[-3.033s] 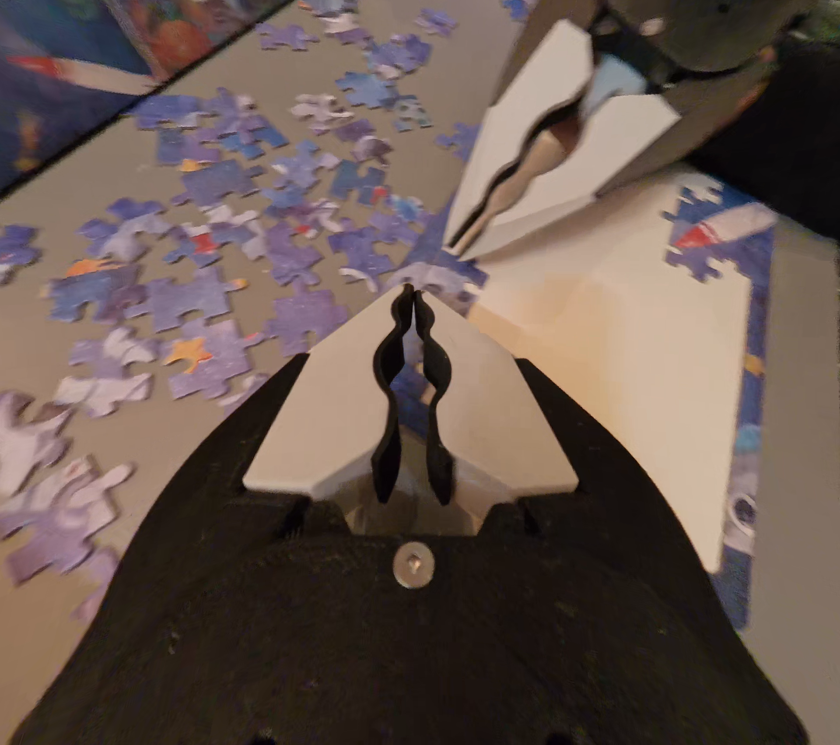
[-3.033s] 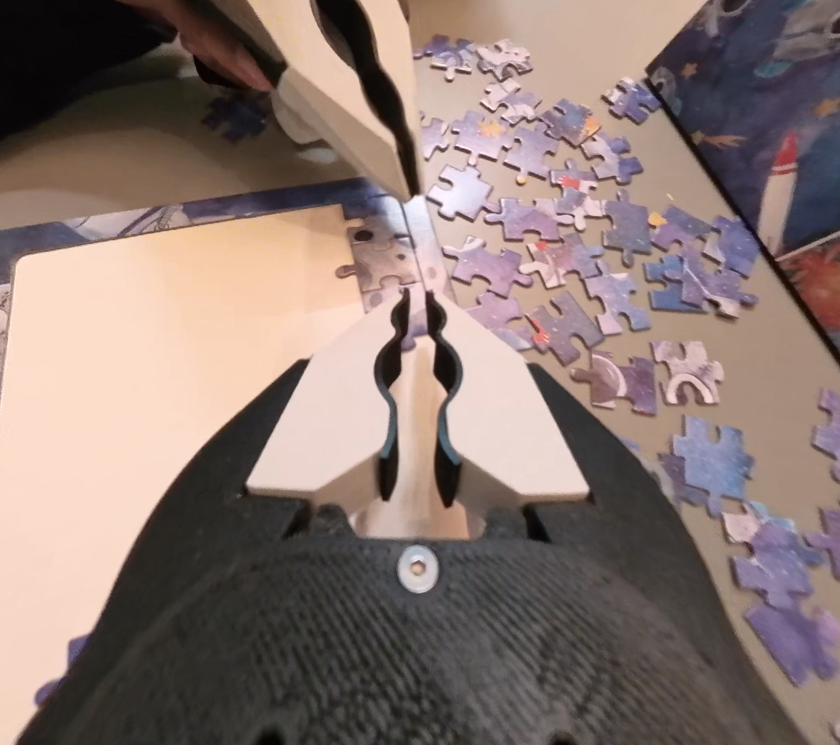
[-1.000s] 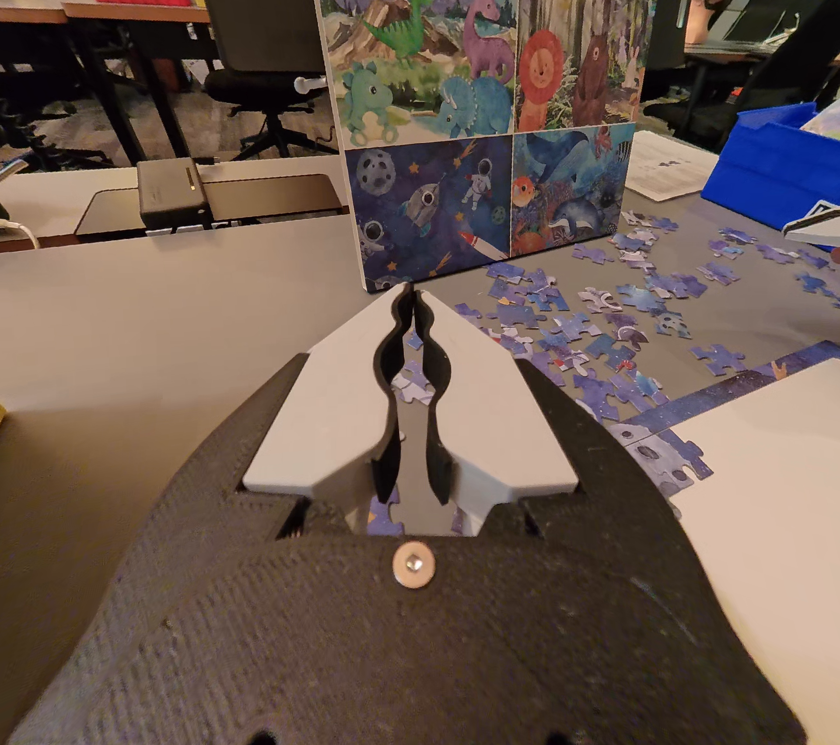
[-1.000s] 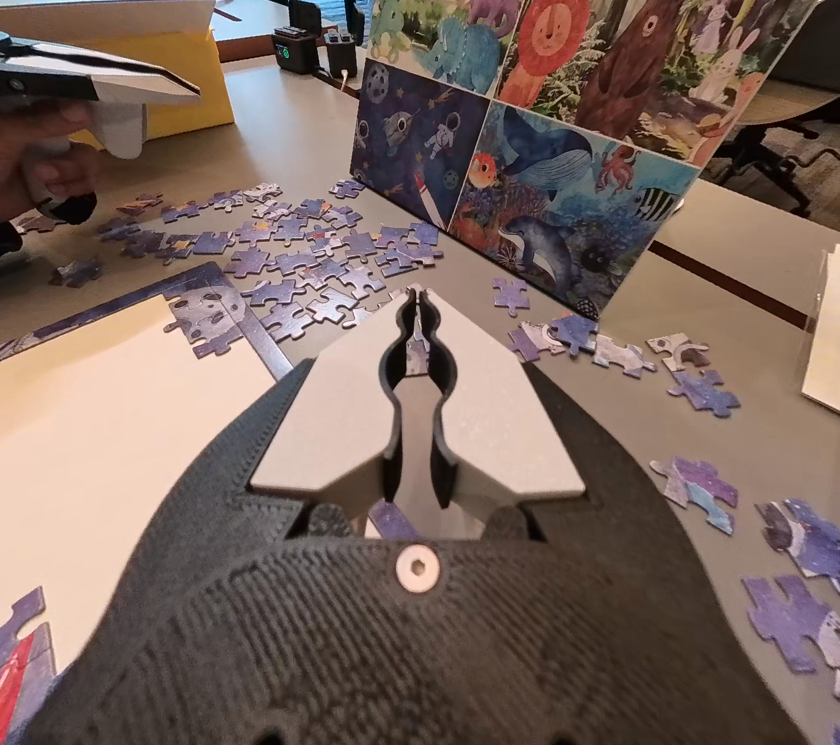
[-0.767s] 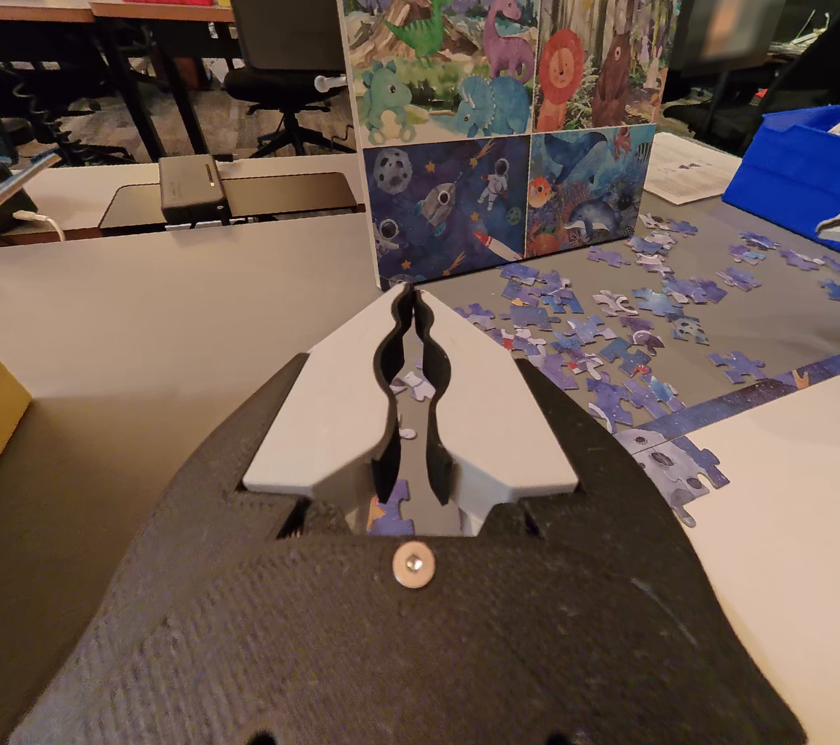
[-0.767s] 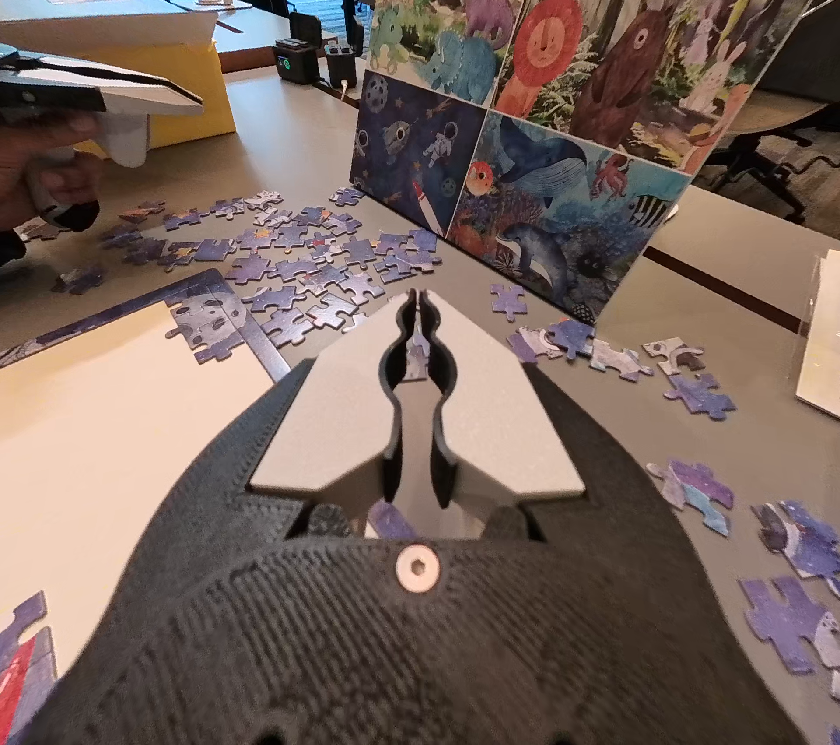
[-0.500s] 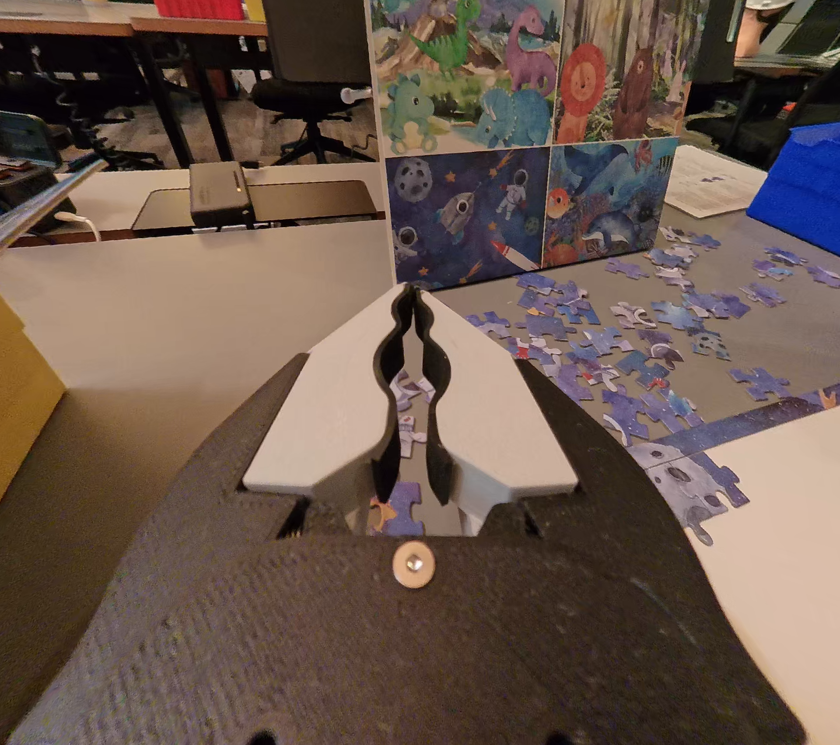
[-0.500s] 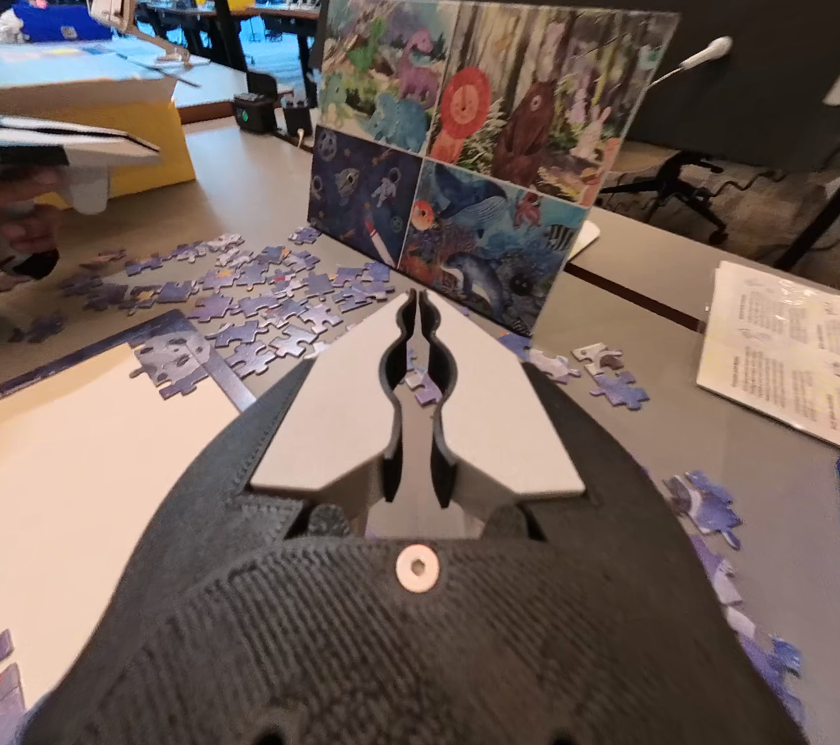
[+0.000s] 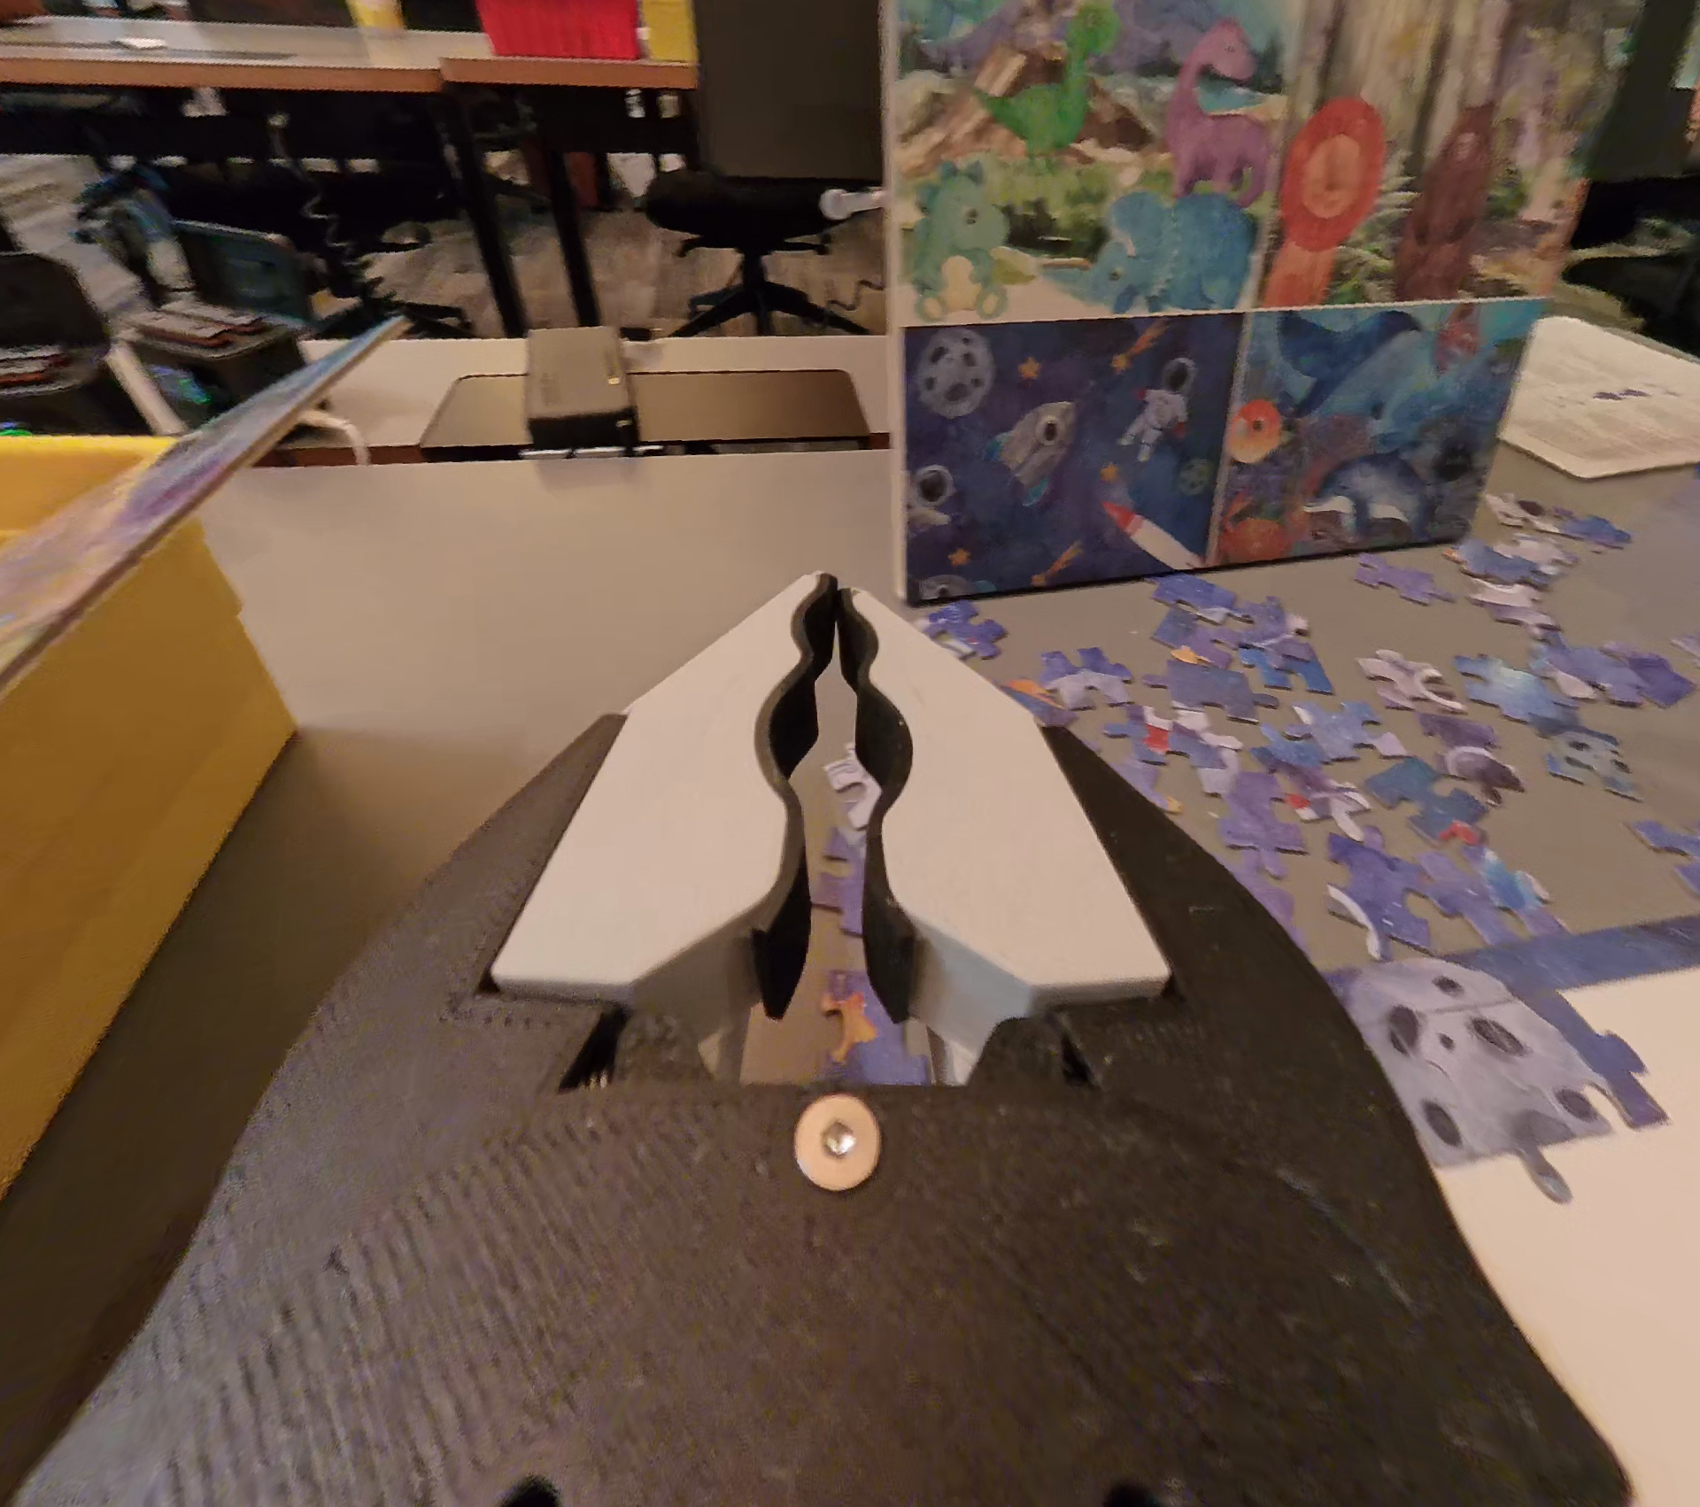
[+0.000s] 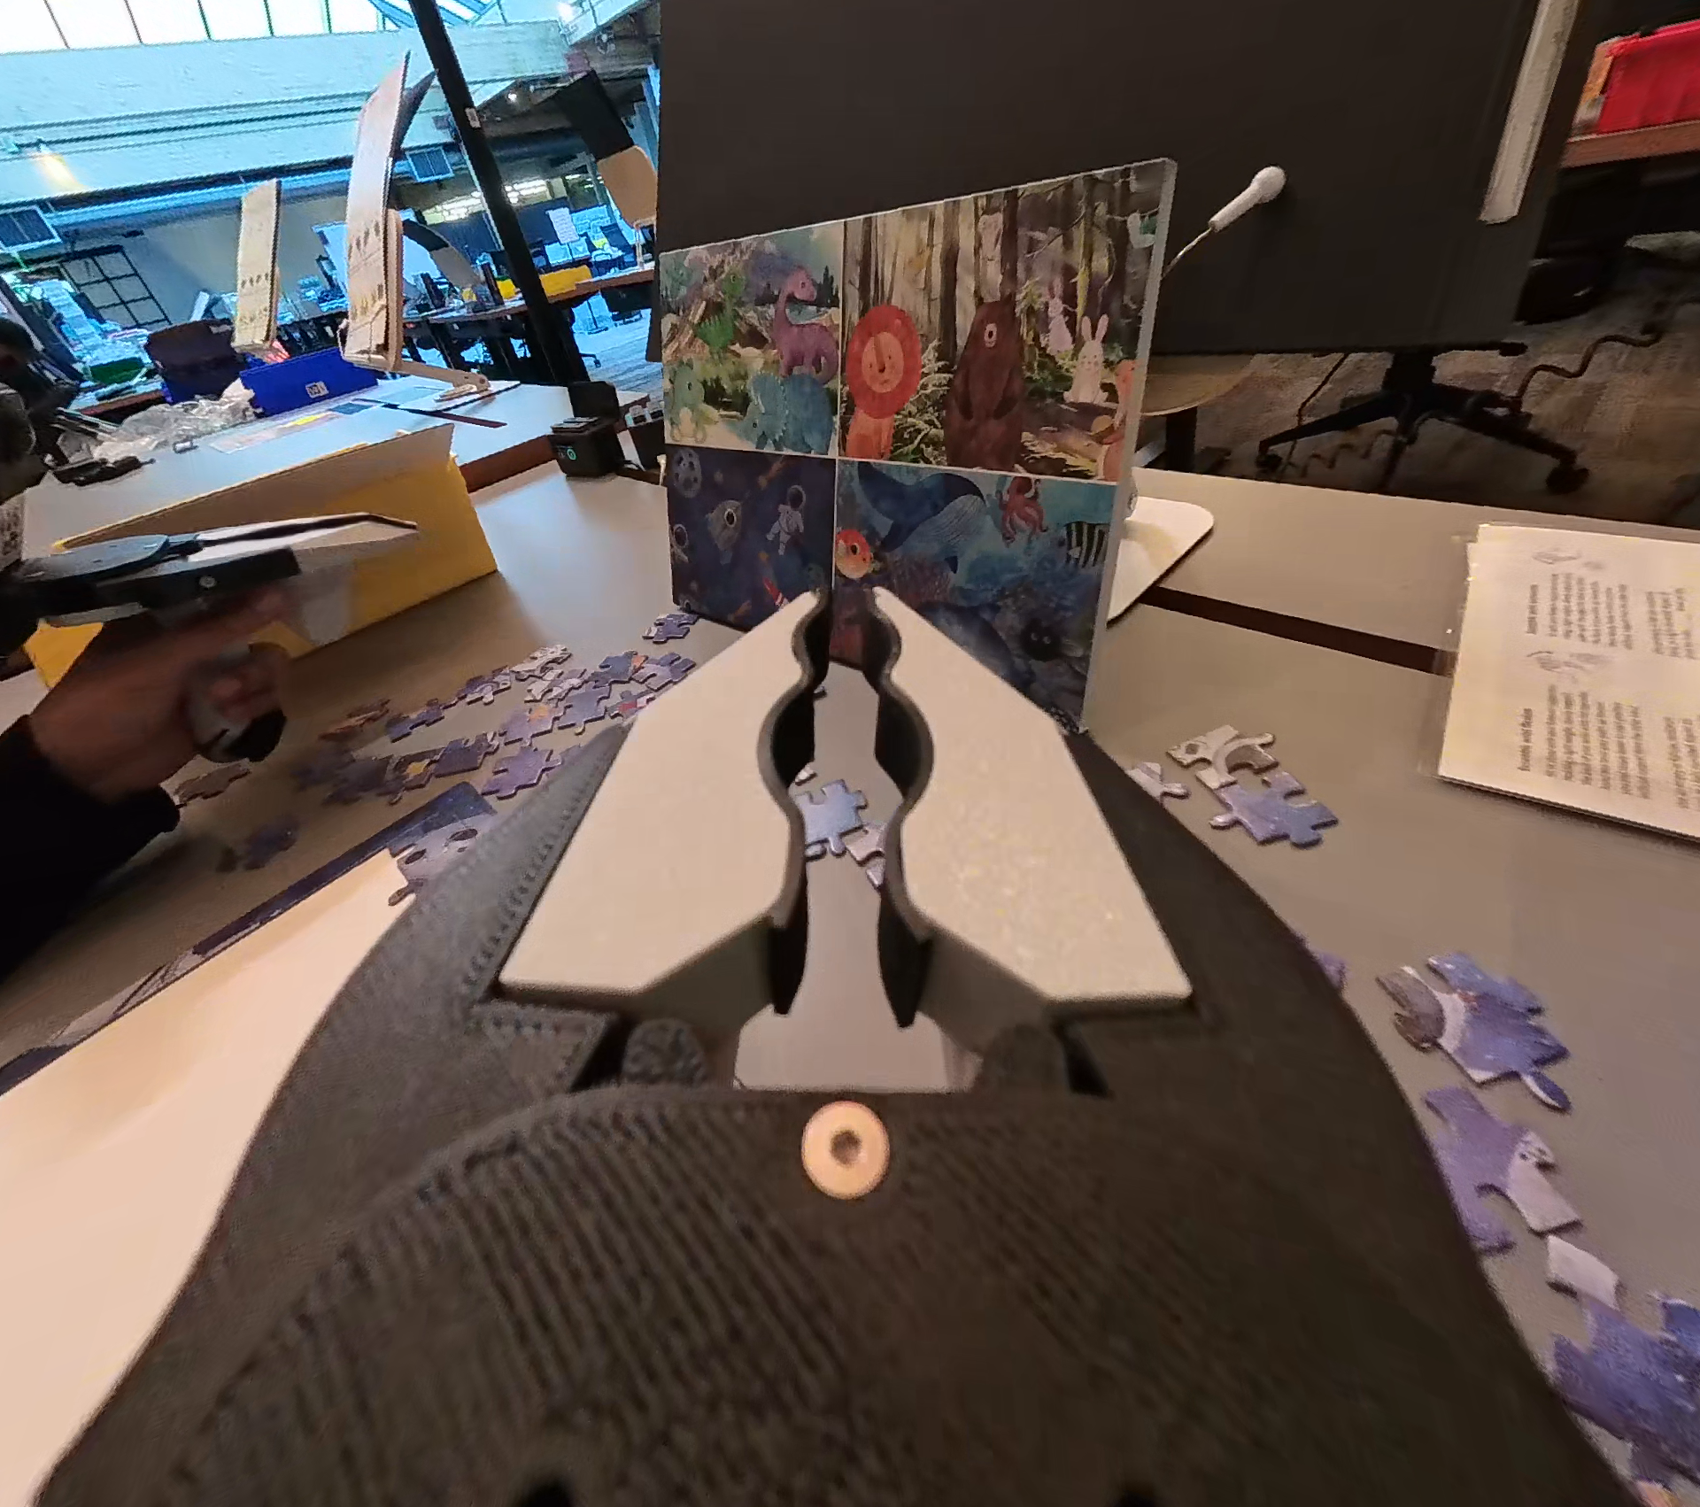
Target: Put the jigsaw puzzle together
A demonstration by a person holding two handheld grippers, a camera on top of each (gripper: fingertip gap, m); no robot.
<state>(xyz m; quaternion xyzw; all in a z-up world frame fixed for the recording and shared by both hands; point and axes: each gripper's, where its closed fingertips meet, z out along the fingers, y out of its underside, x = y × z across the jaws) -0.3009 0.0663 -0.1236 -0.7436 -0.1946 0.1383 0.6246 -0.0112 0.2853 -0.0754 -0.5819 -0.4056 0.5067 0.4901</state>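
My tongs [image 9: 835,589] have matt grey plastic fingers [image 9: 681,800] on a rough ribbed black body. Cardboard puzzle pieces [image 9: 1288,727] lie on the smooth matt worktop [image 9: 506,598].

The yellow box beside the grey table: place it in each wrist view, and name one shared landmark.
Left wrist view: yellow box fills the left edge.
Right wrist view: yellow box sits mid-left, behind the left gripper.
Shared landmark: the upright four-picture puzzle board.

Black partition [image 10: 1104,37], office chairs [image 9: 754,221], desks [image 9: 276,69], bright skylights [image 10: 184,0] beyond.
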